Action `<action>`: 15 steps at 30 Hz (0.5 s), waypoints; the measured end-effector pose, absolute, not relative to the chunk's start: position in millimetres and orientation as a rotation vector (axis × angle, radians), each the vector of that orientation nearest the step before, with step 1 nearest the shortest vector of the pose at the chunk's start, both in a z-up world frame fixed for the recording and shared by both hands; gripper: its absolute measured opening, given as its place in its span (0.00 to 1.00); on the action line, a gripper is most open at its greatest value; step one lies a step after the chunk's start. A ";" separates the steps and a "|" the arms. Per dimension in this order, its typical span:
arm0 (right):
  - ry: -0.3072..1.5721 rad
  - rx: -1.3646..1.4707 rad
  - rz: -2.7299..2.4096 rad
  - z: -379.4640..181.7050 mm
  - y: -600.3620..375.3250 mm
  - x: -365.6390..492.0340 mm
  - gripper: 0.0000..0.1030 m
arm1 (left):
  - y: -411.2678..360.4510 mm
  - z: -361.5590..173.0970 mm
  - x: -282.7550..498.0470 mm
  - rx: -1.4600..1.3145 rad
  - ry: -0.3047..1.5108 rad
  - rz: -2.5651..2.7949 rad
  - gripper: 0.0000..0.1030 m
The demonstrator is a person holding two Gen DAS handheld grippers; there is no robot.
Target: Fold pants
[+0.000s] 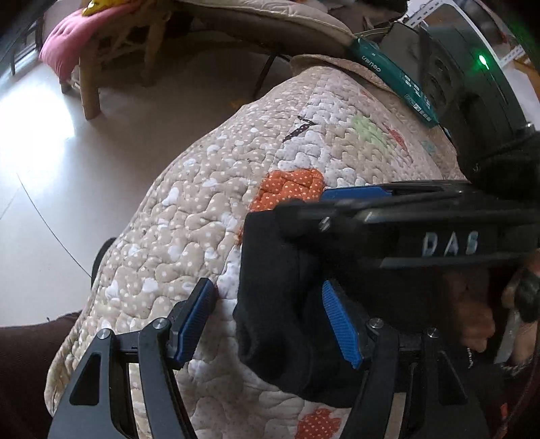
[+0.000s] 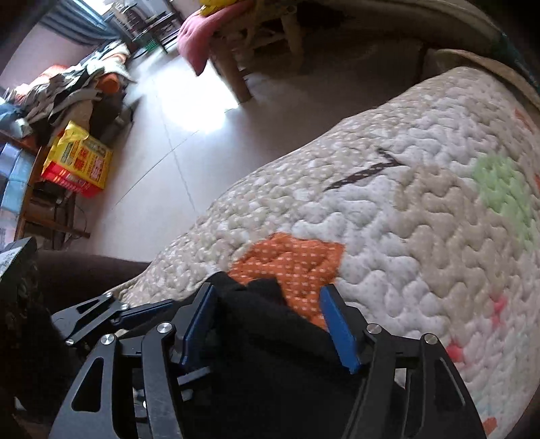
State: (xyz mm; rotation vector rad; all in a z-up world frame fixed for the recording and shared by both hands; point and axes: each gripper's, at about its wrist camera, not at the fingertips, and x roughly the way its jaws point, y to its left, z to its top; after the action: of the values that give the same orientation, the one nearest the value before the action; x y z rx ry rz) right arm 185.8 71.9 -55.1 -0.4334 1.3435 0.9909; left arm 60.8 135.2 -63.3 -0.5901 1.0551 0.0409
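Black pants (image 1: pixel 280 270) bunched in a soft heap on a quilted bed cover (image 1: pixel 185 219) of beige and white with orange, green and pink patches, close to the cover's near edge and partly over an orange patch. Left gripper (image 1: pixel 270 320) angled down over the heap, fingers spread: left blue pad (image 1: pixel 199 317) above bare quilt and clear of the cloth, right blue pad (image 1: pixel 341 324) in front of the black fabric, nothing pinched. Right gripper (image 2: pixel 268 324) just beside it, likewise angled down, fingers spread wide with a fold of the pants lying loose in the gap; cloth against the left pad, a sliver of orange patch showing before the right pad near its tip. Beyond the bed, pale tiled floor (image 2: pixel 168 152) with glare, a wooden stool (image 2: pixel 236 67) bearing a pink cushion (image 2: pixel 195 30), and a yellow box (image 2: pixel 81 165) below a pile of clothing.
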 end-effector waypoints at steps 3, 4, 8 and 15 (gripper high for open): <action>1.359 -0.507 1.047 -57.1 83.2 171.6 0.67 | 137.3 -65.2 59.8 -0.602 1.052 0.039 0.65; 1.348 -0.543 1.048 -58.5 84.2 167.2 0.66 | 138.3 -65.6 59.7 -0.607 1.048 0.037 0.65; 1.335 -0.582 1.023 -55.9 83.1 159.5 0.33 | 133.3 -65.6 63.3 -0.592 1.037 0.031 0.72; 1.246 -0.553 0.999 -20.8 60.5 151.1 0.26 | 129.5 -64.2 69.1 -0.632 0.987 0.003 0.82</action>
State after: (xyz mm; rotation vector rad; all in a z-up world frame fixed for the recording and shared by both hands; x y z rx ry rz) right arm 151.1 60.5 -20.8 -0.5526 1.2461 0.9992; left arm 69.1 129.5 -64.2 -0.6323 0.9872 0.0034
